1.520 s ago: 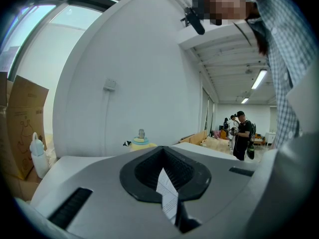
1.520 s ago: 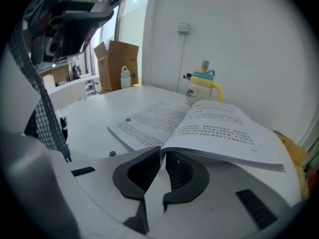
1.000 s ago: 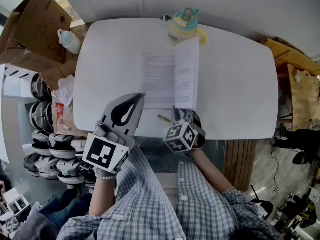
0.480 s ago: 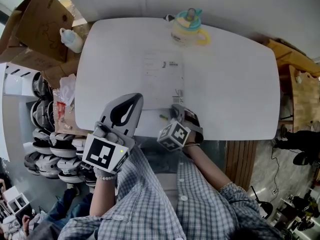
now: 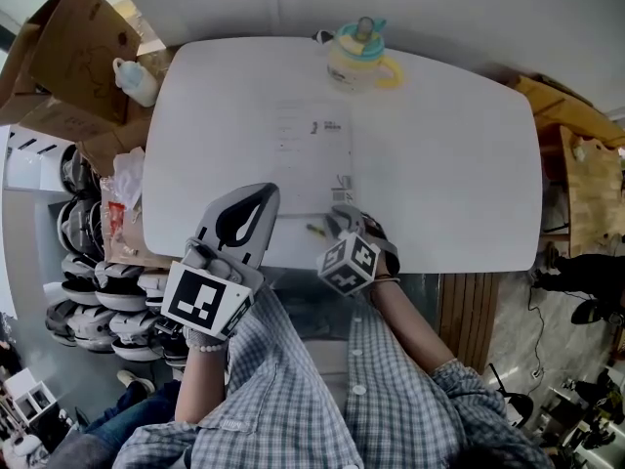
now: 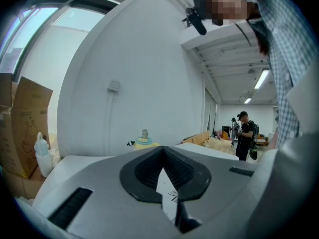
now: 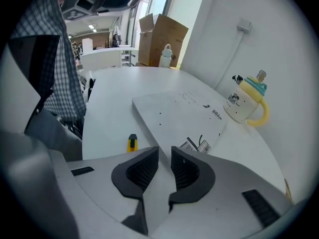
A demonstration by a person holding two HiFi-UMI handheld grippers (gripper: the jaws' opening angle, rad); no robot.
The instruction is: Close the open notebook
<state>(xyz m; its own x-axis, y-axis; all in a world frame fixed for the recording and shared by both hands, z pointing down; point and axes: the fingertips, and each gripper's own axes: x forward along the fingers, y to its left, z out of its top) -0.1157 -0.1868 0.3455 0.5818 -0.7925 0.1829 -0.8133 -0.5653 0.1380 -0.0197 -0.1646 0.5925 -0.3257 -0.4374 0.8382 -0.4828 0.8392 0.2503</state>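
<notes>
Closed notebook (image 5: 312,154) lies between cup (image 5: 359,55) and small yellow object (image 5: 317,230)

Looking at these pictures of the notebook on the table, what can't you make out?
- Print on the notebook cover: too small in the head view.
- Notebook's near corner: covered by the right tool, whose jaws are opening; contact unclear.
- The small yellow thing beside it: too small to identify in either view.
- Most of the table in the left gripper view: blocked by the left tool's own body.
</notes>
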